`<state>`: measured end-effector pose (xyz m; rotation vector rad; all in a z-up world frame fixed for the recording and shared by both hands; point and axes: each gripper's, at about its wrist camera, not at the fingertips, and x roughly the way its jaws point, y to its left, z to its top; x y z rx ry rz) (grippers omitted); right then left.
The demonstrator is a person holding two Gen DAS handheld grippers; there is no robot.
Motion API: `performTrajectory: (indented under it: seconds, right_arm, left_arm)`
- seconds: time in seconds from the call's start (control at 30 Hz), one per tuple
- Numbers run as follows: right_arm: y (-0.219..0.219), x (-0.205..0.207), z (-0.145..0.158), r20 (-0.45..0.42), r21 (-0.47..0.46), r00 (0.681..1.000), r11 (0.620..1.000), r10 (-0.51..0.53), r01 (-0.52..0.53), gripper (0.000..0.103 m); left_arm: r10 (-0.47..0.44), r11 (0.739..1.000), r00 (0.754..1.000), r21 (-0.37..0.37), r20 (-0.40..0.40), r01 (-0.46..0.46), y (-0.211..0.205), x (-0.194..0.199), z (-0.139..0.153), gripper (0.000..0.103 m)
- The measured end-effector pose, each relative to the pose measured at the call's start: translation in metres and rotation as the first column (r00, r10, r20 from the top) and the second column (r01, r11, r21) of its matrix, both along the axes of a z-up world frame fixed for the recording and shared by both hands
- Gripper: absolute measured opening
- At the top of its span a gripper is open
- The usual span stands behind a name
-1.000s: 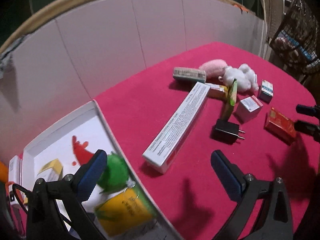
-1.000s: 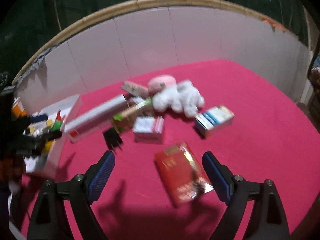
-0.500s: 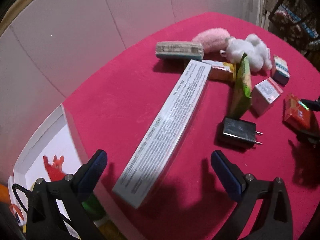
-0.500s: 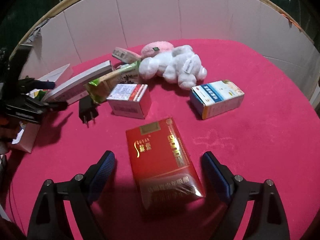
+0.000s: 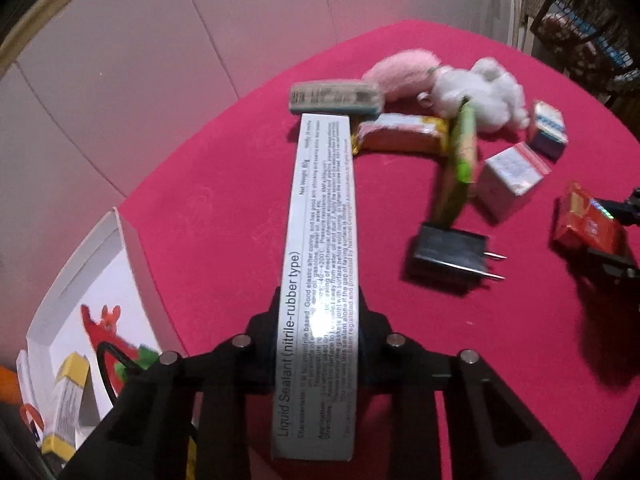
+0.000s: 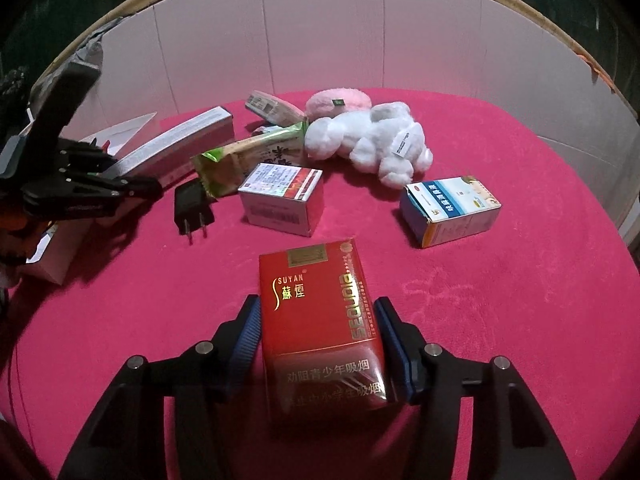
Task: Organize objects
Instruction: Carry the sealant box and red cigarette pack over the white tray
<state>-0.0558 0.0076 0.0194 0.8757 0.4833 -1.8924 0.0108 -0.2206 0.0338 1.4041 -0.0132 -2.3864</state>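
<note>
My left gripper [image 5: 318,344] has just closed on the long white sealant carton [image 5: 322,264] and my right gripper [image 6: 318,340] on the glossy red cigarette pack [image 6: 320,320] (seemingly cellophane-wrapped), both near the fluffy white plush [image 6: 368,140].

Staged tabletop [image 6: 500,300] (red cloth), white backboard [image 6: 320,32]

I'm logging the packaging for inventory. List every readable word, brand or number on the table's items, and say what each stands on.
"Liquid Sealant (nitrile-rubber type)": long white box, between the left gripper's pads.
"Net Weight: 80g": same box, faint; its remaining small print is blurred.
"SUYAN": red cigarette pack, top face, between the right gripper's pads.
"SEQUOIA": same pack, side; it also carries Chinese characters.
Blue-and-white box, red-and-white box, green packet: print too small.
</note>
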Motion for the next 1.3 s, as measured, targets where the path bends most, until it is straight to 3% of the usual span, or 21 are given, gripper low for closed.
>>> performTrajectory:
  seconds: [0.2, 0.43, 0.67, 0.83, 1.3]
  right_arm:
    - [0.010, 0.014, 0.009, 0.001, -0.044, 1.000, 0.999, -0.007, 0.007, 0.060]
    - [0.024, 0.019, 0.039, 0.016, -0.155, 0.997, 0.985, -0.071, 0.073, 0.060]
    - [0.028, 0.026, 0.067, 0.030, -0.231, 0.994, 0.967, -0.100, 0.105, 0.060]
    - [0.030, 0.041, 0.085, 0.026, -0.271, 0.994, 0.957, -0.104, 0.107, 0.060]
    - [0.007, 0.077, 0.112, 0.000, -0.291, 1.000, 0.956, -0.031, 0.030, 0.060]
  left_arm:
    - [0.004, 0.999, 0.987, -0.032, -0.159, -0.010, 0.030, 0.033, 0.040, 0.028]
    - [0.026, 0.999, 0.946, 0.035, -0.323, -0.015, 0.049, 0.065, 0.076, 0.028]
    - [0.063, 0.998, 0.924, 0.040, -0.377, -0.052, 0.058, 0.080, 0.082, 0.028]
    - [0.088, 0.996, 0.924, 0.004, -0.373, -0.094, 0.060, 0.089, 0.079, 0.028]
    - [0.121, 0.989, 0.895, -0.025, -0.429, -0.146, 0.053, 0.128, 0.092, 0.028]
